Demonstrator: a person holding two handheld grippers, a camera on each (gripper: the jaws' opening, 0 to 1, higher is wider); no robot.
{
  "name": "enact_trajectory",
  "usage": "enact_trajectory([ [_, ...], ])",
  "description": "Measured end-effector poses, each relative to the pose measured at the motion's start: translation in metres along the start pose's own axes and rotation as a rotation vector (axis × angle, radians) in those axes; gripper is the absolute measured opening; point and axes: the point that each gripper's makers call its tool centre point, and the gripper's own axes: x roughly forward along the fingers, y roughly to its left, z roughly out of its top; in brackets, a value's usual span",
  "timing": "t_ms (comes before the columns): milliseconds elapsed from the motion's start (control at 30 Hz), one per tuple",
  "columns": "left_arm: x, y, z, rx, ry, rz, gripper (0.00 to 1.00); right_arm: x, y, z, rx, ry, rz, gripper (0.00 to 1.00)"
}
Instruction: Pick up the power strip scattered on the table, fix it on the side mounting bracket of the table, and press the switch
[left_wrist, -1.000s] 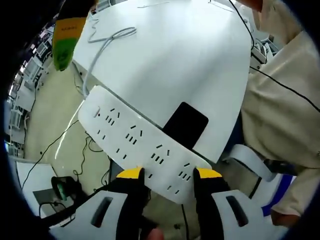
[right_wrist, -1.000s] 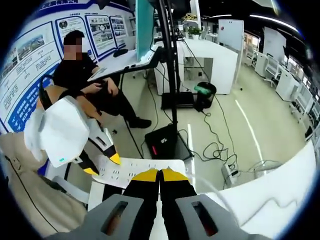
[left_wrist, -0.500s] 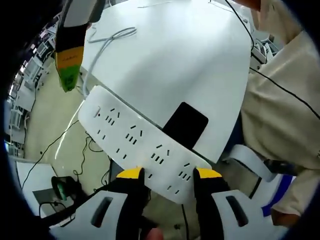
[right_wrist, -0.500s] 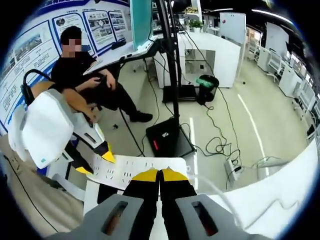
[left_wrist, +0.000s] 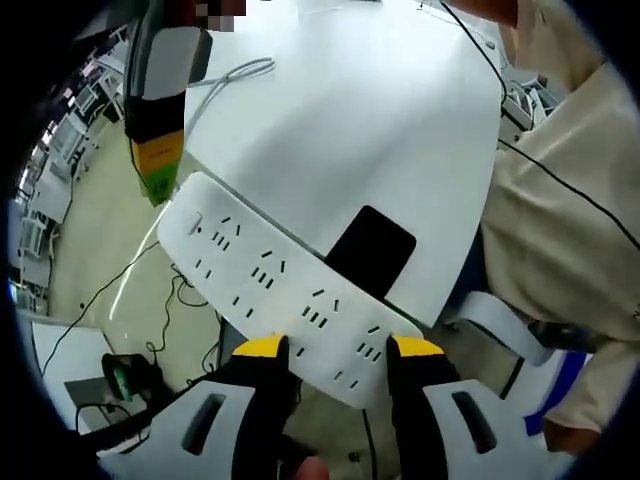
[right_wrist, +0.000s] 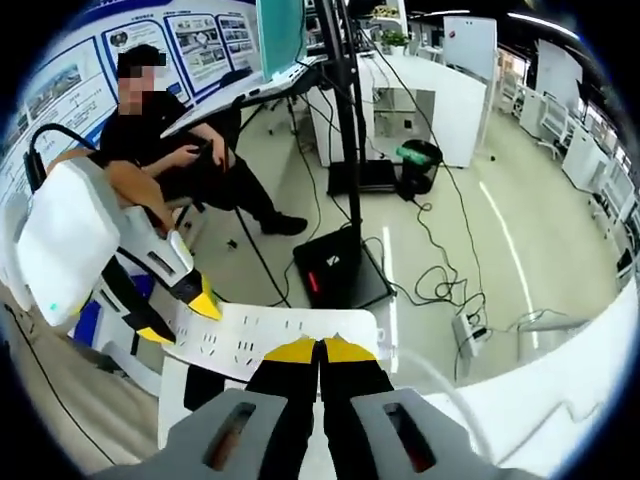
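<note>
The white power strip (left_wrist: 270, 275) lies slantwise along the edge of the white table (left_wrist: 350, 110), over a black bracket (left_wrist: 372, 248). My left gripper (left_wrist: 340, 350) is shut on the strip's near end, one yellow tip on each long side. The right gripper (left_wrist: 155, 160) comes in from the upper left with its yellow and green tip just above the strip's far end, where the switch (left_wrist: 194, 225) sits. In the right gripper view my right gripper (right_wrist: 320, 350) is shut with nothing in it, just over the power strip (right_wrist: 265, 335), and the left gripper (right_wrist: 175, 305) holds the strip from the left.
A white cable (left_wrist: 225, 75) loops on the table. A person in beige clothes (left_wrist: 570, 230) stands close on the right. Below the table edge are floor cables (left_wrist: 175, 300). A seated person (right_wrist: 170, 150), a black stand base (right_wrist: 340, 275) and a floor socket strip (right_wrist: 465, 330) lie beyond.
The right gripper has come down toward the far end of the strip. The left gripper and the strip have stayed still.
</note>
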Motion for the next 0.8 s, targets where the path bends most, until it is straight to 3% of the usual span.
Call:
enact_trajectory([
  [333, 0.000, 0.000, 0.000, 0.000, 0.004, 0.000, 0.43, 0.014, 0.000, -0.014, -0.010, 0.048, -0.021, 0.00],
  [800, 0.000, 0.001, 0.000, 0.000, -0.024, -0.001, 0.43, 0.028, -0.003, -0.015, -0.014, 0.065, -0.017, 0.00],
])
